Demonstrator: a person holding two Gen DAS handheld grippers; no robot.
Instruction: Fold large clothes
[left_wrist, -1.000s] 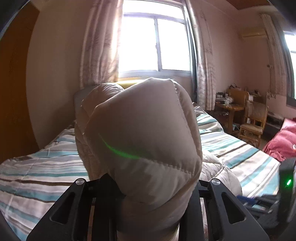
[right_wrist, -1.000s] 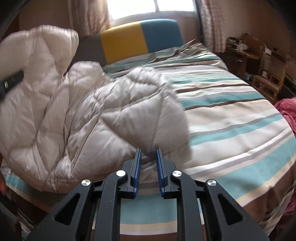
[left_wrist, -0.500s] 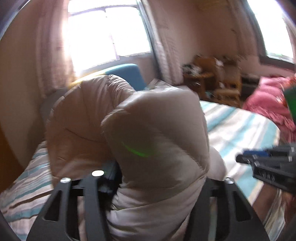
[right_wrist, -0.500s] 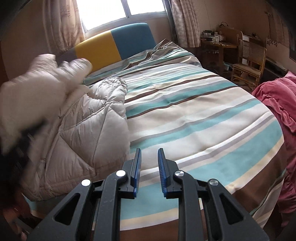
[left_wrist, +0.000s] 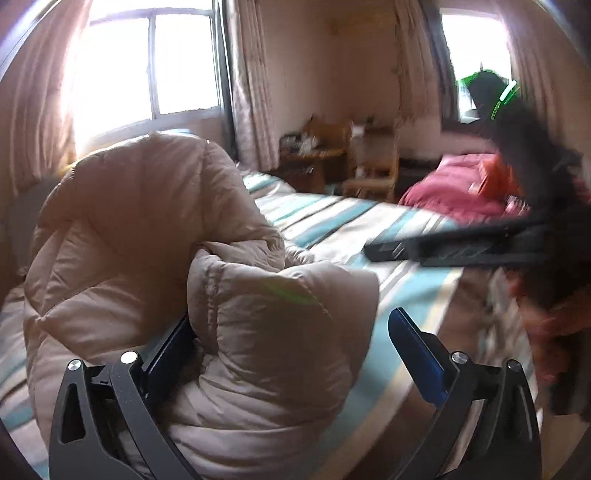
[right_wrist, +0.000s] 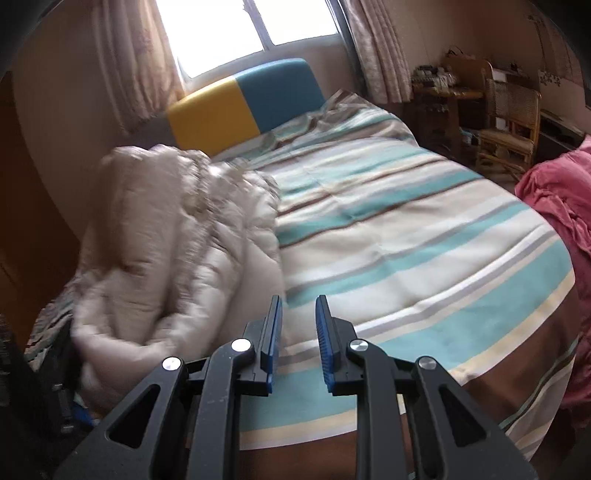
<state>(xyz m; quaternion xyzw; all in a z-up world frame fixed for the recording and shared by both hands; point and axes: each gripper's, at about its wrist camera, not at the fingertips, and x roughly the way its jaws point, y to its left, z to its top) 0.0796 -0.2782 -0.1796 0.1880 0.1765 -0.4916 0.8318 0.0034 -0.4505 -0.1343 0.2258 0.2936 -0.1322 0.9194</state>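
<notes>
My left tongs (left_wrist: 295, 354) are wide apart now. They have just been opening, to let go of the puffy coat (left_wrist: 155, 258). A fat fold of the coat still sits between the two fingers. It leans on the left pad (left_wrist: 170, 350), but the right pad (left_wrist: 413, 354) is clear of it, so nothing is squeezed. I think the coat bunches up tall in front of these tongs because it is so thick and soft.

My right tongs (right_wrist: 298, 341) are nearly closed, with just a thin gap, and hold nothing. They hang over the striped bed (right_wrist: 424, 229), pointing down at it. From there the coat lies to their left, in a heap near the bed's edge. The wide stripy space ahead and to the right is bare, good room for spreading the coat flat.
</notes>
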